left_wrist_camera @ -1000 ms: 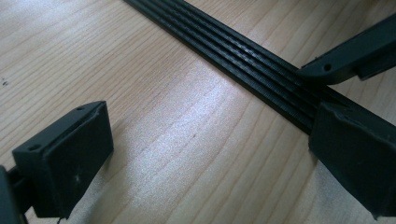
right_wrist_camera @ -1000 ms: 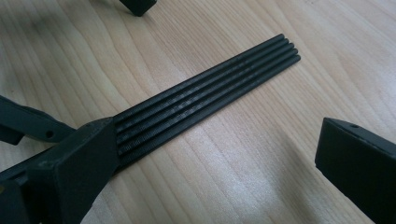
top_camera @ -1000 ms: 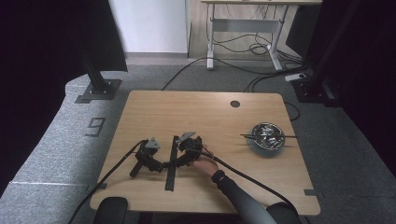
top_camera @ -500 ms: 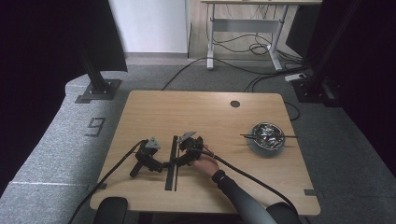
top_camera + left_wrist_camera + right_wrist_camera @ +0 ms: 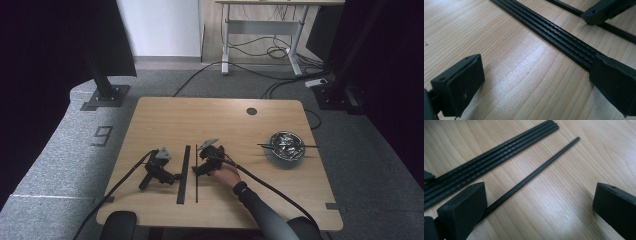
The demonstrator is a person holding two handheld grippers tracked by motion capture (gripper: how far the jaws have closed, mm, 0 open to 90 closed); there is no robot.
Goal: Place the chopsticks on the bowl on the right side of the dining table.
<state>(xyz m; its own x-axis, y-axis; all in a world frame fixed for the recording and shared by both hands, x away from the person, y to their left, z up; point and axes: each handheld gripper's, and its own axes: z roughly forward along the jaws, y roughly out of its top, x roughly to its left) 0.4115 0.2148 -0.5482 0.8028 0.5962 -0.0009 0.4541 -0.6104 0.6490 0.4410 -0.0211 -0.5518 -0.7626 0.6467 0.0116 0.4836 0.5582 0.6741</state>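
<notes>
A bundle of flat black rods [image 5: 183, 172] lies lengthwise on the wooden table [image 5: 165, 120]. One thin black rod [image 5: 196, 175] lies just right of it, apart. My left gripper [image 5: 173, 176] rests on the table left of the bundle with no hand on it. It is open, and its right jaw sits over the bundle [image 5: 554, 32]. A hand holds my right gripper [image 5: 200, 167], which is open and low over the thin rod [image 5: 536, 172]. That rod passes under its left jaw, and the bundle [image 5: 494, 155] lies further left.
At the right of the table stands a metal bowl [image 5: 285, 156] of shiny pieces with a dark stick across it. A round cable hole [image 5: 251, 111] sits near the far edge. Cables trail from both grippers toward the near edge.
The hand with the right gripper has shifted slightly toward the near edge. The thin rod now lies apart from the bundle. The left gripper has stayed in place.
</notes>
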